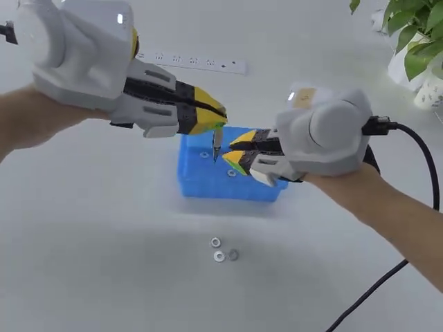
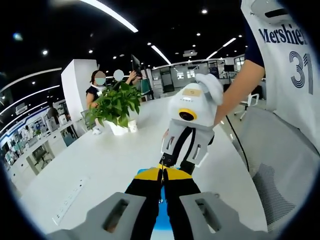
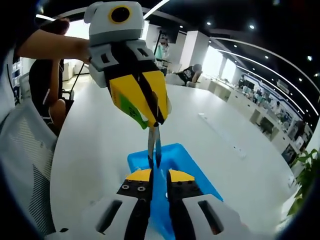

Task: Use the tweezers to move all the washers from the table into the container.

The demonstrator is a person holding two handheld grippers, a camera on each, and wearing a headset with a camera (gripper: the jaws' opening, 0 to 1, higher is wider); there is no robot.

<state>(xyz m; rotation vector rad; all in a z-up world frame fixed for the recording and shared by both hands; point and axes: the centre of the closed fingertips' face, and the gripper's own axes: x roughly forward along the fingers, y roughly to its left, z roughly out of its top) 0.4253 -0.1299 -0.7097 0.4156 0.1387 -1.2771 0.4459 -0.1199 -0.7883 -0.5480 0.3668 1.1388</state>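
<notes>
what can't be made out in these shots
- Head view: whether the tweezers in the left gripper carry anything; the tips are too small.
- Head view: right end of the container, hidden behind the right gripper.
- Right gripper view: whether its jaws are shut; gap unclear.

Tweezers (image 1: 216, 146) tips-down over blue container (image 1: 201, 181), 3 silver washers (image 1: 219, 256) clustered nearby outside

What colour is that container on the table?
The plastic container is bright blue, clearest in the head view.
</notes>
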